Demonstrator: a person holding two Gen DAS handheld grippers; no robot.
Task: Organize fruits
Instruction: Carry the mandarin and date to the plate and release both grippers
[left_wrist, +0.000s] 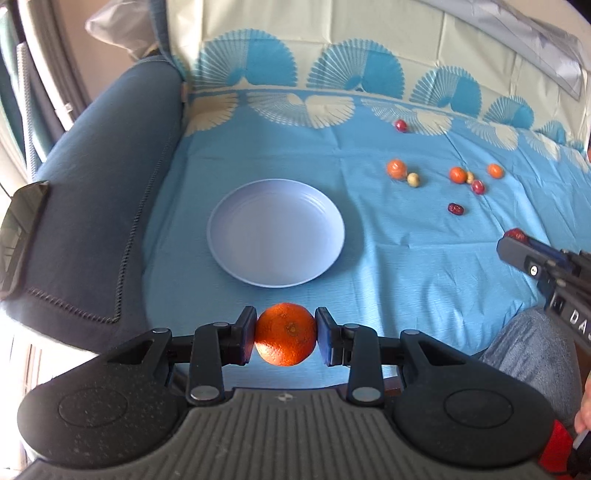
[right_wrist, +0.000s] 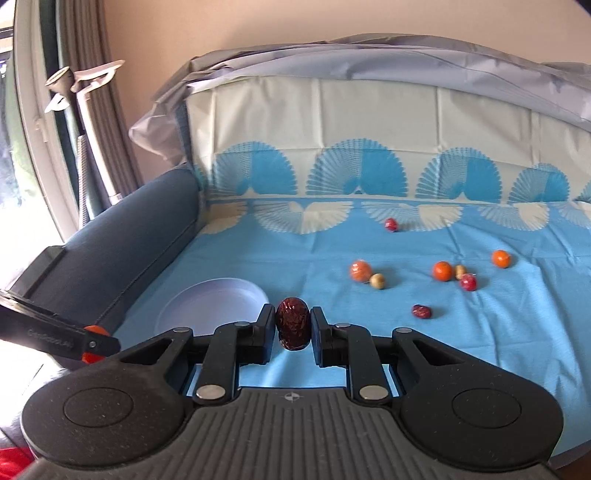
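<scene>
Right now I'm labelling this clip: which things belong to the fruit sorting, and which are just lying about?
Job:
- orange in left hand-held gripper
- dark red date in right hand-held gripper
- plate
- loose fruits on blue cloth

Lying about:
- sofa armrest
- phone on it
- grey cover

The left tongs (left_wrist: 285, 334) point steeply down, and the two pads squeeze a round orange fruit (left_wrist: 286, 334) tight from both sides. The right tongs (right_wrist: 292, 328) point down less steeply, with the pads pinched on a small dark red fruit (right_wrist: 293, 323). In the left view the right tongs reach in from the far right, ahead of the left tongs.
</scene>
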